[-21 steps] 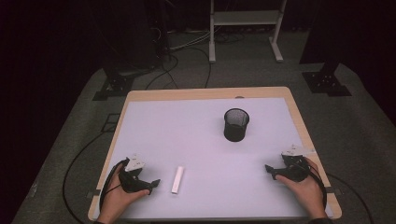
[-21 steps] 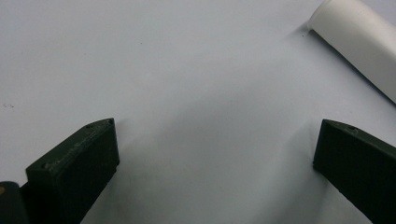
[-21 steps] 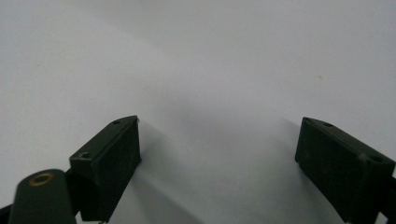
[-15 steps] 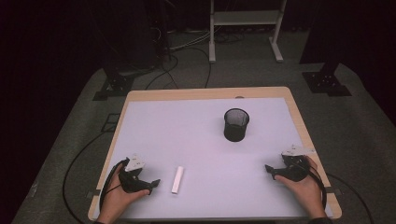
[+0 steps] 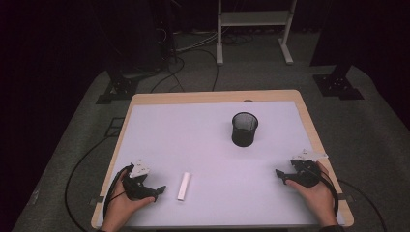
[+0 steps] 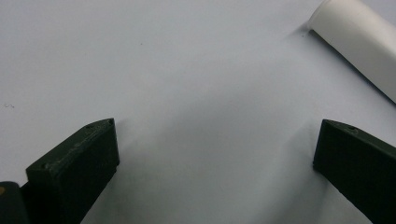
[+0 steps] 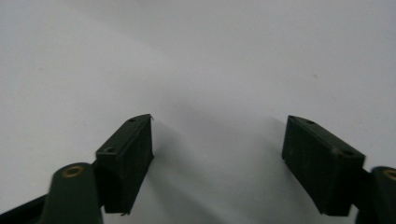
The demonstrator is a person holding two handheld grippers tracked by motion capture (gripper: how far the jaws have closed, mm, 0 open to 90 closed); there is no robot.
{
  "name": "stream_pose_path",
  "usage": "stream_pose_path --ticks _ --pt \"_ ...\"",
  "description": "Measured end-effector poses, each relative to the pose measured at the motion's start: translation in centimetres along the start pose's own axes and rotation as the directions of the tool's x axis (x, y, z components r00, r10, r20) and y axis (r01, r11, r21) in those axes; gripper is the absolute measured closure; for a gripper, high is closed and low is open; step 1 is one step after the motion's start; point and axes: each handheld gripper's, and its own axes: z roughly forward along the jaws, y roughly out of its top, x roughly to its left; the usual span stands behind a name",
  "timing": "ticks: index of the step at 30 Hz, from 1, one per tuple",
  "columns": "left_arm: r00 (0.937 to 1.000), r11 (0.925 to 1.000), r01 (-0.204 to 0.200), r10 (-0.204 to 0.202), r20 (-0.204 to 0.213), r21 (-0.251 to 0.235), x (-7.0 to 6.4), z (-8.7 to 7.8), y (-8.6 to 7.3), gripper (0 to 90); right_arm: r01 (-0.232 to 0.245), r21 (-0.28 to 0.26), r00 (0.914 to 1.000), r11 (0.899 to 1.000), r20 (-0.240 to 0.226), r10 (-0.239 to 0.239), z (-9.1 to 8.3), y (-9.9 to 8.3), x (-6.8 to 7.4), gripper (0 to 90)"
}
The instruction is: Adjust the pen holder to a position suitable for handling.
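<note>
High view puts our left claw [image 5: 157, 188] at the lower left of the frame and our right claw [image 5: 280, 175] at the lower right, both low over the pale surface [image 5: 193, 145]. Each has its jaws spread apart with nothing between them. We see the white tube [image 5: 183, 186] lying flat just right of the left claw, and the black mesh cup [image 5: 244, 129] upright above centre.

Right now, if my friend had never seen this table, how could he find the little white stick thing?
Start at the pale table and look at the edge nearest the person. Close to the left gripper, just to its right, the white tube lies flat on the surface. It is short, white and lying down, while the black mesh cup stands upright farther back on the right.
</note>
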Motion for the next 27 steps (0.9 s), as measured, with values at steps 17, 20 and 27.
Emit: stream_pose_path --ticks 17,20,27 --pt "1.0 1.0 0.001 -0.001 0.001 0.001 0.0 0.0 0.0 0.0 -0.005 -0.038 0.9995 0.999 -0.031 0.004 -0.6 2.1 0.5 30.0" --pt "1.0 1.0 0.002 -0.002 0.001 0.001 0.0 0.0 0.0 0.0 0.0 -0.051 0.9994 0.999 -0.035 -0.001 -0.6 2.5 0.6 29.9" --pt "1.0 1.0 0.002 -0.002 0.001 0.001 0.0 0.0 0.0 0.0 0.004 -0.067 0.9987 0.998 -0.05 -0.007 -0.6 4.0 0.6 30.8"
